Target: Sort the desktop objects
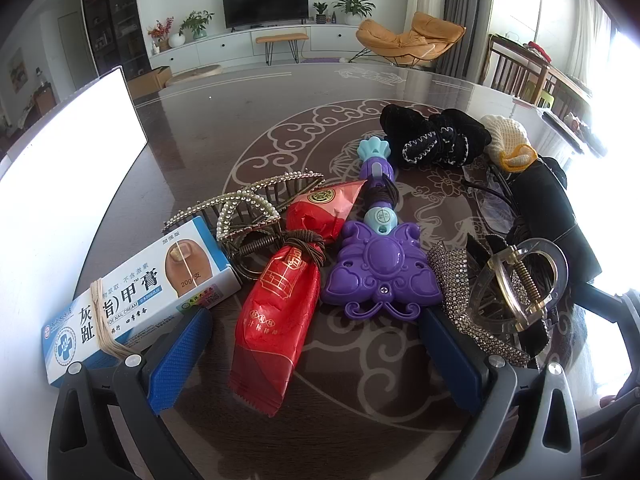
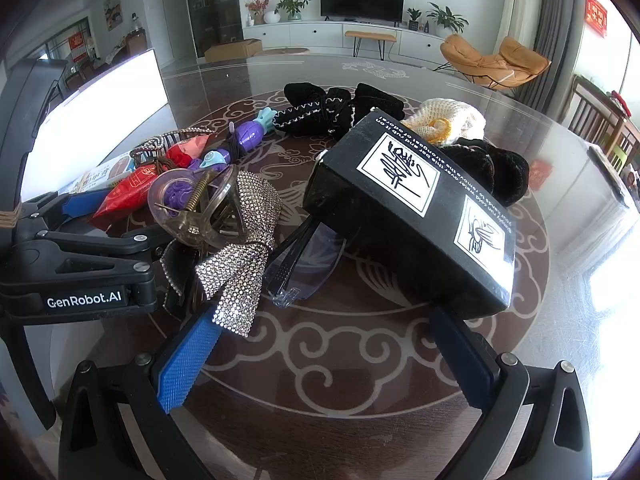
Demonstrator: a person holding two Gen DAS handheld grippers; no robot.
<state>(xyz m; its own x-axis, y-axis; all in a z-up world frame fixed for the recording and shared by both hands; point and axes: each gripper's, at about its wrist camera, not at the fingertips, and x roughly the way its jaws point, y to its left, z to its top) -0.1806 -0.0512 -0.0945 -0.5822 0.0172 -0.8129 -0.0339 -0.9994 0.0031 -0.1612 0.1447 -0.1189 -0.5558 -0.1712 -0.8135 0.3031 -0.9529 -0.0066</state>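
Both grippers stand wide open and hold nothing: the left gripper (image 1: 316, 356) has its blue pads on either side of the red snack packet (image 1: 276, 320) at lower centre of its view, and the right gripper (image 2: 324, 364) brackets bare table (image 2: 320, 400) below the black box (image 2: 408, 208) that fills centre right of its view. All the clutter sits in one loose heap on the patterned tabletop. The red packet looks light, crinkly and slippery, tied by a brown cord to a second red packet (image 1: 324, 212) above it, so a pinch across its fuller middle seems safest. Just right of it lies the purple toy wand (image 1: 380, 264), rigid plastic, best taken by the narrow stem. At lower left of the left view the nail cream box (image 1: 136, 296) is thin card, easily crushed, so it should be gripped across its short sides. The rhinestone bow clip (image 2: 236, 252) with its clear claw (image 2: 196, 208) is lumpy and likely to snag. Glasses (image 2: 300, 276) tucked partly under the black box look fragile; the black box itself seems stiff, and probably the heaviest piece here.
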